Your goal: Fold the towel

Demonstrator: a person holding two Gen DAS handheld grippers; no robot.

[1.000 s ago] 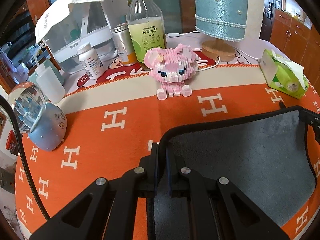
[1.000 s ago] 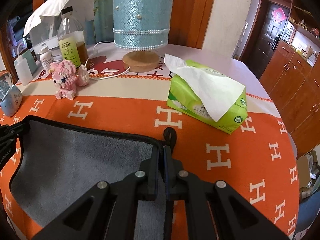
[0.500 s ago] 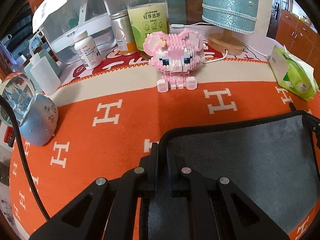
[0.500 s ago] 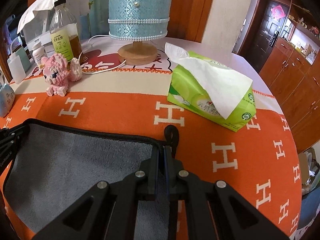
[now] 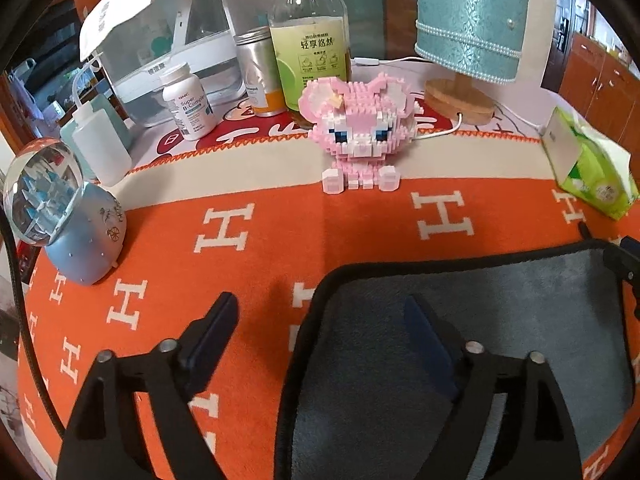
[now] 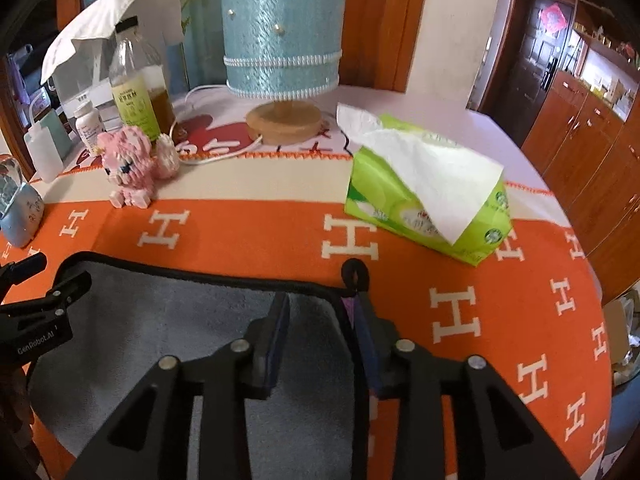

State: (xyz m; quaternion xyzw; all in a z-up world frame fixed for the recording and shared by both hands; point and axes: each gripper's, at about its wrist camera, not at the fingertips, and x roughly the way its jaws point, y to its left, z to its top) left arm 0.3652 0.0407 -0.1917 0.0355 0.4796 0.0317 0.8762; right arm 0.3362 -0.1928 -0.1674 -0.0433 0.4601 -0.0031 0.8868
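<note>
A grey towel with a black hem lies flat on the orange tablecloth. It also shows in the right wrist view. My left gripper is open wide and straddles the towel's far left corner, with its right finger over the cloth. My right gripper is open and straddles the towel's far right corner, beside the black hanging loop. Neither gripper holds the towel. The left gripper also shows at the left edge of the right wrist view.
A pink brick-built animal, a snow globe, bottles, a pill jar and a teal lamp stand behind the towel. A green tissue pack lies at the right. The table edge curves away on the right.
Both grippers were shut on the towel's far corners and have opened, letting go. The towel's far edge now lies flat on the cloth, further from me.
</note>
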